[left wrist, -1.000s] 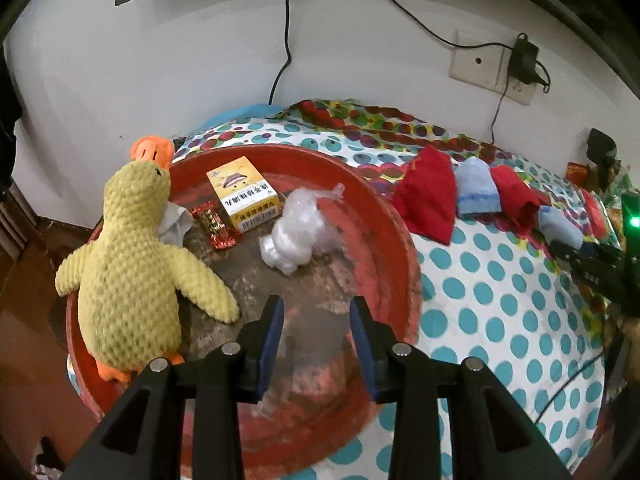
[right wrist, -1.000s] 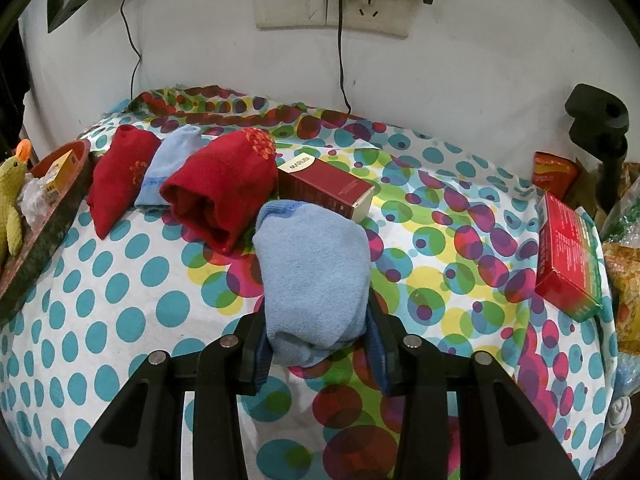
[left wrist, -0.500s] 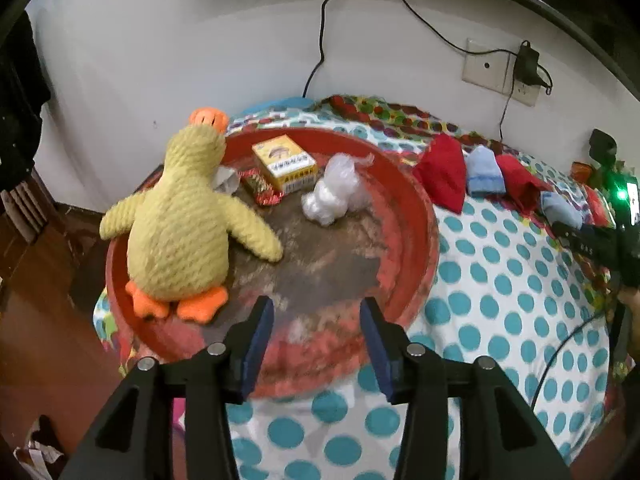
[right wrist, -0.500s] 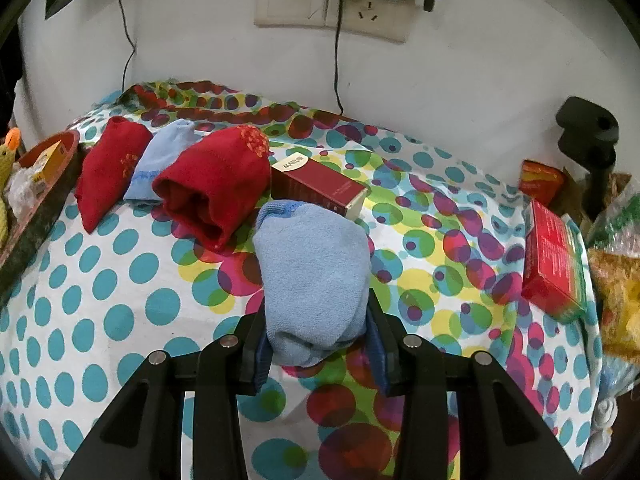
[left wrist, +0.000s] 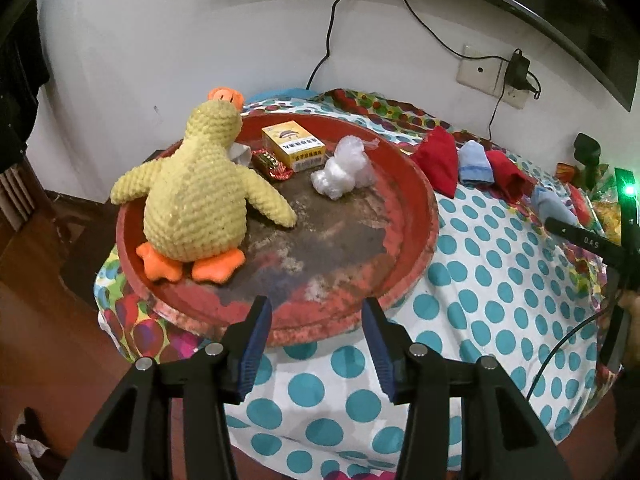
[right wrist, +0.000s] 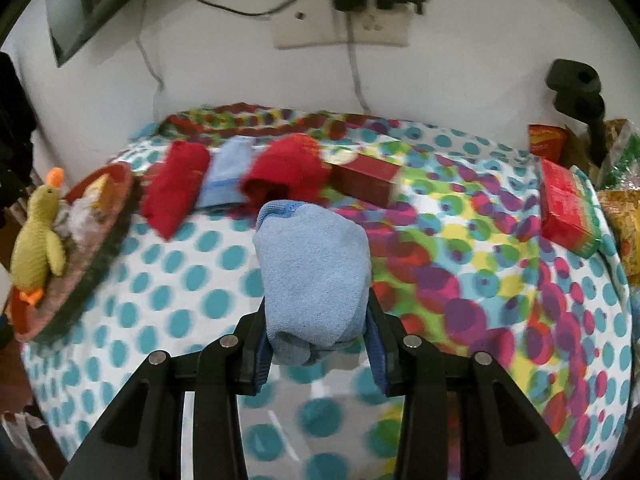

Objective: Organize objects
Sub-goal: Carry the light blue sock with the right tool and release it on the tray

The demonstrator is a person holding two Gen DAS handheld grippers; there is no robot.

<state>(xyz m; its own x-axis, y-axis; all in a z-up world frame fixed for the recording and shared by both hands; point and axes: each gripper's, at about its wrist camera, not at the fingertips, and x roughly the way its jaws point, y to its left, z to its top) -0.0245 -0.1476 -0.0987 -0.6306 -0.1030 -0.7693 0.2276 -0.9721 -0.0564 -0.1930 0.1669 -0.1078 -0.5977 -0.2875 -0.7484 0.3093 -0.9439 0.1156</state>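
Observation:
My right gripper [right wrist: 318,346] is shut on a light blue sock [right wrist: 314,268] and holds it above the polka-dot tablecloth [right wrist: 180,280]. My left gripper [left wrist: 316,334] is open and empty, just in front of the red round tray's [left wrist: 420,208] near rim. The tray holds a yellow plush duck [left wrist: 196,196], a yellow box [left wrist: 294,148], a crumpled clear bag [left wrist: 344,170] and a red wrapper [left wrist: 272,164]. A red sock [right wrist: 174,192], a blue sock [right wrist: 228,174] and another red sock [right wrist: 286,172] lie in a row behind the held sock.
A dark red box [right wrist: 366,182] lies behind the socks. A red and green box [right wrist: 568,208] and snack packets [right wrist: 548,144] sit at the right edge. A black stand [right wrist: 576,92] and wall sockets with cables [right wrist: 340,20] are at the back.
My left gripper has pulled back from over the tray to in front of its near rim. My right gripper has lifted and drawn back with the blue sock; its view is blurred.

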